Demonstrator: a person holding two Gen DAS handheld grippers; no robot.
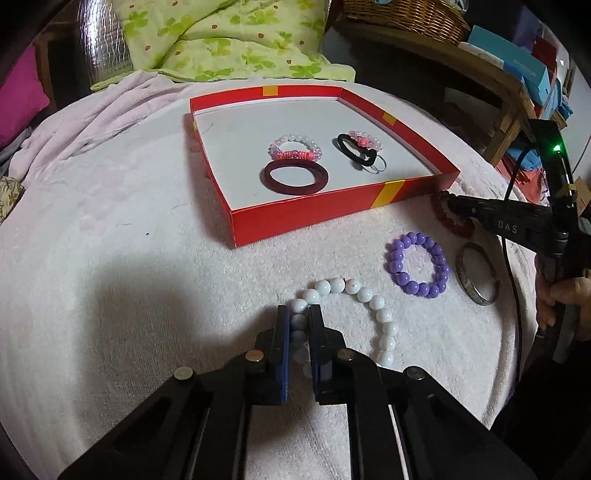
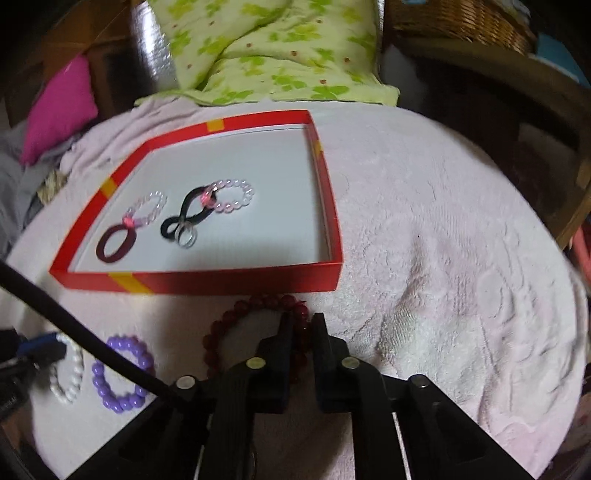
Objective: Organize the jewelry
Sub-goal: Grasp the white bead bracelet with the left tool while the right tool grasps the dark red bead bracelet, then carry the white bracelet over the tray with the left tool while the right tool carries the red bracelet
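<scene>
A red tray [image 1: 306, 218] [image 2: 207, 282] with a white floor holds two clear pink bead bracelets [image 1: 295, 146], a dark red hair tie [image 1: 297, 177], a black hair tie [image 1: 356, 149] and a small metal ring. My left gripper [image 1: 299, 314] is shut on a white bead bracelet [image 1: 369, 299] lying on the towel. A purple bead bracelet [image 1: 417, 267] [image 2: 122, 373] and a metal bangle [image 1: 476, 273] lie to its right. My right gripper [image 2: 301, 321] is shut on a dark red bead bracelet [image 2: 251, 317] just in front of the tray.
Everything rests on a pale pink towel [image 1: 110, 240]. A green flowered quilt [image 1: 229, 37], a wicker basket [image 1: 402, 14] and a shelf with boxes [image 1: 517, 70] stand behind. A black cable [image 2: 85, 332] crosses the right wrist view.
</scene>
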